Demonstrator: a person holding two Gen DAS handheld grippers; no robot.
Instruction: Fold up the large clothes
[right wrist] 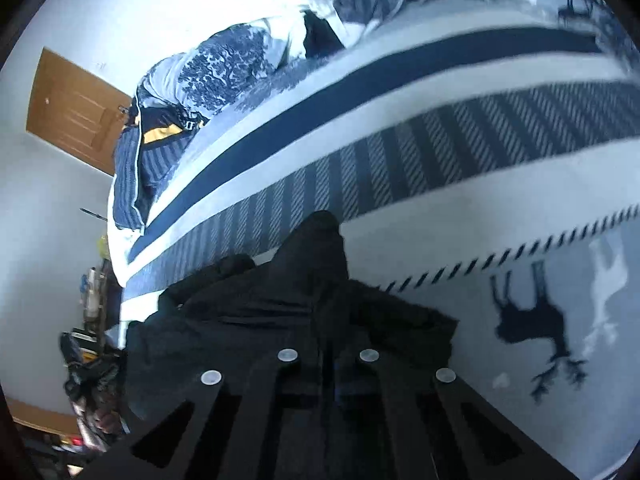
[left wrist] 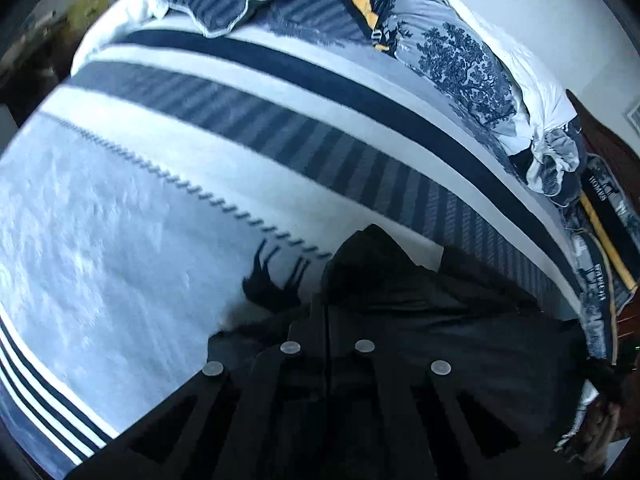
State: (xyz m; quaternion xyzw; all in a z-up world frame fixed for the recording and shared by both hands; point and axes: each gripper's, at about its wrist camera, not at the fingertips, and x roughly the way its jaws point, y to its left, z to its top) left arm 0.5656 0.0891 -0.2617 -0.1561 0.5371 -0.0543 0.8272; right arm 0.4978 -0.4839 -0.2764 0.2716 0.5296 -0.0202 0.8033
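A large black garment lies bunched on a bed covered by a white and navy striped blanket. My left gripper is shut on an edge of the black garment, which rises in a peak just beyond the fingers. In the right wrist view the same black garment is heaped in front of my right gripper, whose jaws are shut on its cloth. The blanket runs behind it. Both views are tilted and a little blurred.
Rumpled blue-patterned bedding and a pillow lie along the far side of the bed, also in the right wrist view. A wooden door is in the white wall. Cluttered items stand beside the bed's end. A deer print marks the blanket.
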